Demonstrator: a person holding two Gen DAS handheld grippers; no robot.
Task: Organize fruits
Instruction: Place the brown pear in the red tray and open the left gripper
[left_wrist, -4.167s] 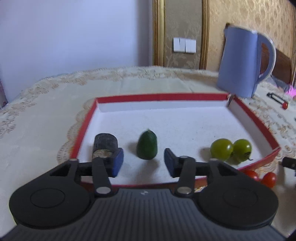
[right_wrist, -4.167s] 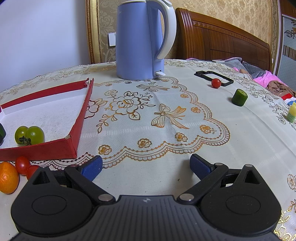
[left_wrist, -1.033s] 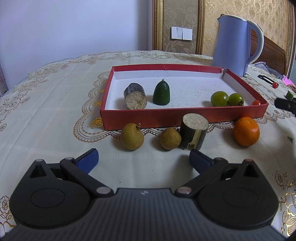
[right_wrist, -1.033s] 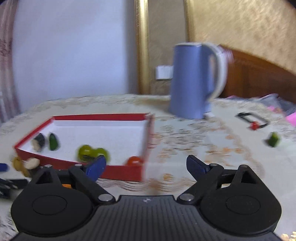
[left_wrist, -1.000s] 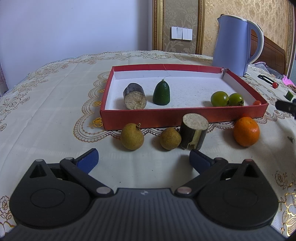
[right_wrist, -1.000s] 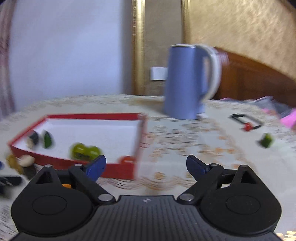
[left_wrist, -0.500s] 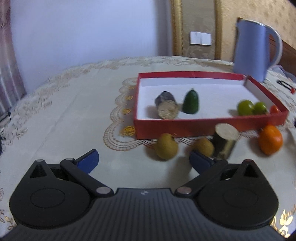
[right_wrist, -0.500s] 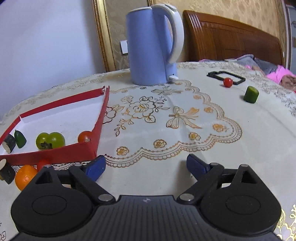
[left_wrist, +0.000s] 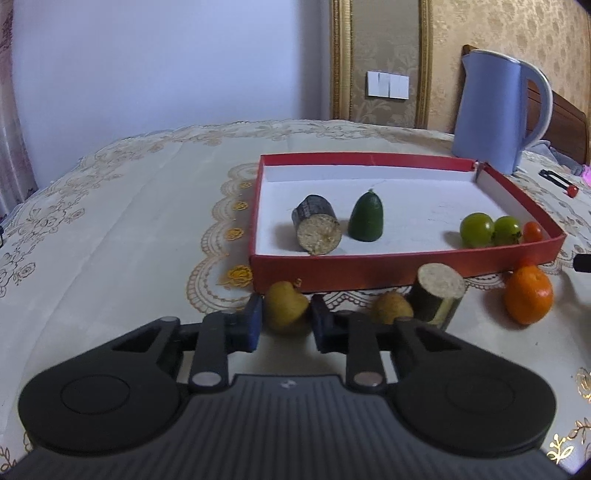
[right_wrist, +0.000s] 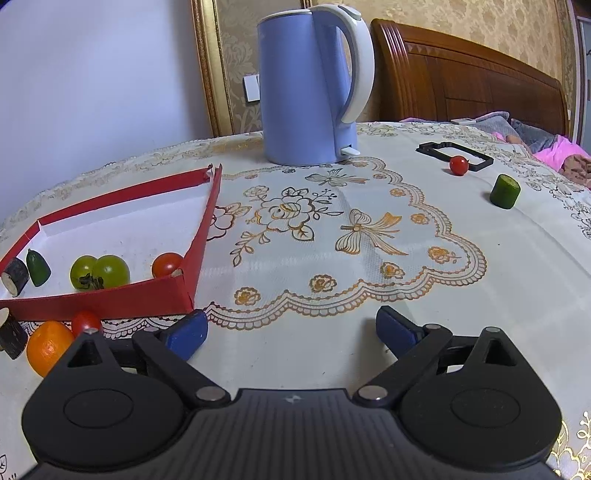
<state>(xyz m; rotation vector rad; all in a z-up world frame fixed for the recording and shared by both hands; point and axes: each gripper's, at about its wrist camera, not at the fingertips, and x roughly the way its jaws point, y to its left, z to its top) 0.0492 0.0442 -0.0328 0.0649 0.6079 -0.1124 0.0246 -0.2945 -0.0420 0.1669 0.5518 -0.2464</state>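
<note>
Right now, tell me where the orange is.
In the left wrist view the orange sits on the tablecloth at right, just outside the red tray's near corner, beside a red tomato.

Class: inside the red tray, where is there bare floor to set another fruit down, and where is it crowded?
The red tray is bare along its back wall and in the middle, between the dark green piece and the green tomatoes. Crowded: the near right corner, with those tomatoes and a red tomato, and the near left by the cut stalk piece.

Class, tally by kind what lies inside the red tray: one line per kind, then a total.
Green tomatoes: 2
Red tomato: 1
Dark green cucumber tip: 1
Dark-barked cane piece: 1
Total: 5
</note>
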